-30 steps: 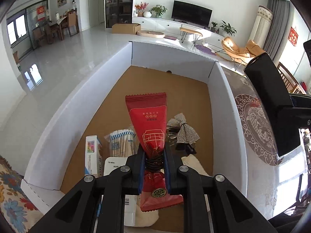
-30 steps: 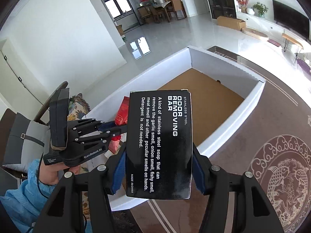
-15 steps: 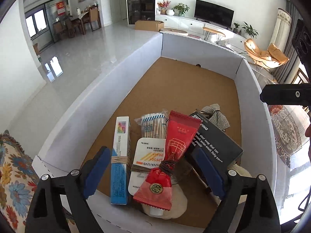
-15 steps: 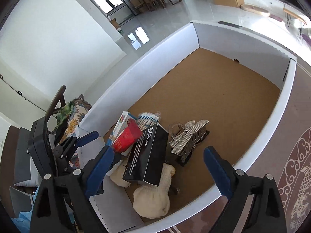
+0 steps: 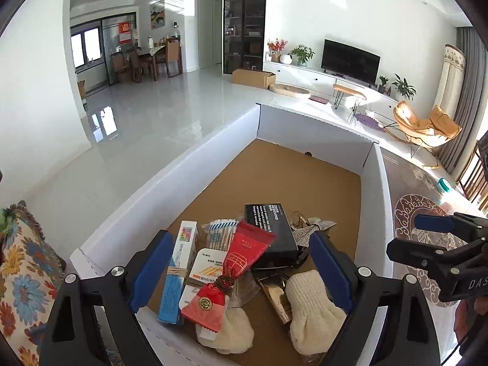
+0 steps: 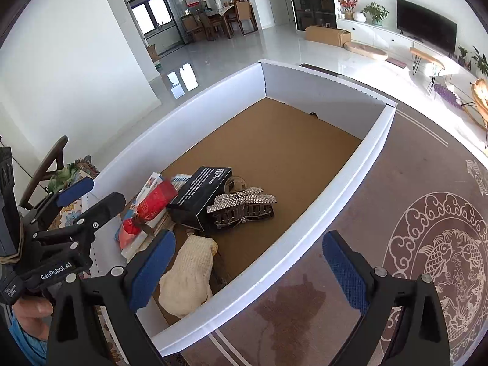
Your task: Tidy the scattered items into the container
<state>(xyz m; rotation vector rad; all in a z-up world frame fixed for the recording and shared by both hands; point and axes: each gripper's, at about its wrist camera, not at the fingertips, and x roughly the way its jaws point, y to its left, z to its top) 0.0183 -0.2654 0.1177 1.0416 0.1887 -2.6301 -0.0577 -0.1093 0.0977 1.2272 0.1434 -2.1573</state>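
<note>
Two hand-held grippers of matte black plastic. The left hand-held gripper (image 5: 239, 270) has angular arms dotted with round silver screws and long blue textured pads (image 5: 151, 270); white "GenRobot.AI" lettering (image 6: 56, 271) marks its side. The right hand-held gripper (image 6: 248, 270) is built the same. A bare thumb (image 6: 33, 306) and blue sleeve (image 6: 23, 340) show.

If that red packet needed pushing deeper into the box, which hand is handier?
Left, probably. The left gripper is open right above the red packet, which shows between its fingers. The right gripper, also open, straddles the box wall, partly over the rug.
</note>
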